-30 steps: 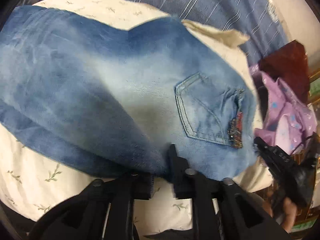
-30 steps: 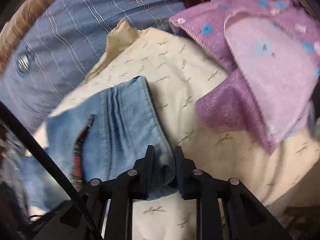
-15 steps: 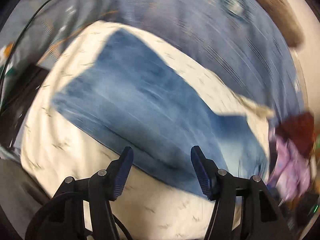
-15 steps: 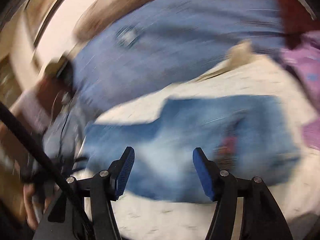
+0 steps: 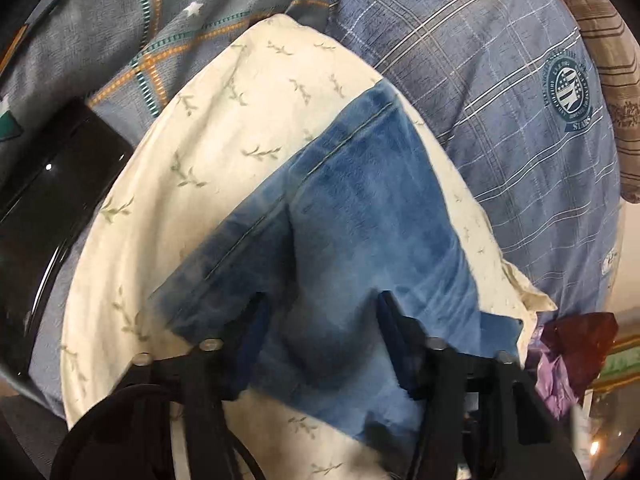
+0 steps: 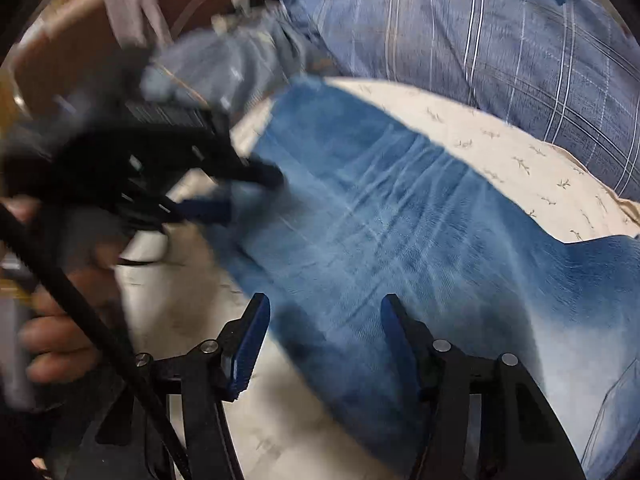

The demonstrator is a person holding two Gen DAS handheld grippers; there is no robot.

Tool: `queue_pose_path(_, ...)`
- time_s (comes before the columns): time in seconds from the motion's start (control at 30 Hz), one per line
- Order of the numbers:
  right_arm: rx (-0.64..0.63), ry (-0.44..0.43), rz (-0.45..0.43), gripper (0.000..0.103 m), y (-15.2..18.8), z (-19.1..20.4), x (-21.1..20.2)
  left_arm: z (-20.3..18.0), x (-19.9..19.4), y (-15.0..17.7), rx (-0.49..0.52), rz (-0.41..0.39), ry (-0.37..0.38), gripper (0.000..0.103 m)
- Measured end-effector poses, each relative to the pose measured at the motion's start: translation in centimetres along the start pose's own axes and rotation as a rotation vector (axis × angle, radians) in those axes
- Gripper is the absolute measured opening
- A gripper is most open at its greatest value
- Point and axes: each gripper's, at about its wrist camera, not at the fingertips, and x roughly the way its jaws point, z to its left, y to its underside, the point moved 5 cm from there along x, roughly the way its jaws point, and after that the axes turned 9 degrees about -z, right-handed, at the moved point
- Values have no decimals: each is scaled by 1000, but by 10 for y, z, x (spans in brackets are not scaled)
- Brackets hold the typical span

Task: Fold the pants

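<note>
Faded blue jeans (image 5: 360,220) lie flat on a cream leaf-print pillow (image 5: 224,128). In the left wrist view the leg end with its hem points away from me. My left gripper (image 5: 320,312) is open, its jaws low over the leg fabric, one on each side of a fold. In the right wrist view the jeans (image 6: 400,220) stretch from left to lower right, with a back pocket at the far right edge. My right gripper (image 6: 324,312) is open over the near edge of the leg. The left gripper (image 6: 224,188) shows blurred there at the leg end.
Blue plaid bedding (image 5: 500,92) with a round crest lies behind the pillow. A grey star-print cloth (image 5: 140,32) is at the upper left, a black object (image 5: 48,184) at the left, purple and dark red clothes (image 5: 568,352) at the right.
Both grippers let go of the waistband and opened. They swung left along the jeans to the leg end and now hover low over the leg fabric.
</note>
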Motion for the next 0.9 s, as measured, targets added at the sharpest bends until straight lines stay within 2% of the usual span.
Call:
queue_pose_path(0.03,-6,30,25,42,3,0,9,0,1,0,3,3,6,20)
queue_pose_path(0.07,-12,59,28,36,5,0,11,0,2,0,5,6,21,10)
queue_pose_path(0.13,-22,76,13,18,7,3,11,-1,-7,-3,15,-14,57,5)
queue_pose_path(0.17,-29,74,19,13,7,6,11,-3,-13,-6,23,-36,74,4)
queue_pose_path(0.2,-31,73,22,3,5,9,9,-5,-24,-9,29,-72,99,4)
queue_pose_path(0.27,-3,51,-13,4,-4,15,-10,-7,-50,-12,58,-158,116,5)
queue_pose_path(0.3,4,33,-43,3,-10,20,-23,-7,-61,-13,95,-205,85,5)
queue_pose_path(0.37,1,13,-80,3,-16,29,-42,-4,-69,-10,138,-242,9,5)
queue_pose_path(0.47,-21,-8,-23,4,-6,42,-34,3,-49,-1,227,-219,-224,7)
queue_pose_path(0.53,-44,22,56,4,14,43,-10,7,-30,2,262,-132,-294,11)
queue_pose_path(0.57,-39,25,82,4,19,41,-2,11,-30,1,247,-130,-297,17)
queue_pose_path(0.67,34,-3,48,8,20,36,-8,20,-48,-10,171,-224,-279,35)
queue_pose_path(0.7,54,-14,31,10,19,35,-13,24,-53,-15,153,-259,-302,35)
queue_pose_path(0.8,52,9,47,32,23,30,-17,34,-59,-20,134,-294,-330,26)
queue_pose_path(0.9,74,15,48,32,39,22,-25,29,-64,-17,147,-308,-307,24)
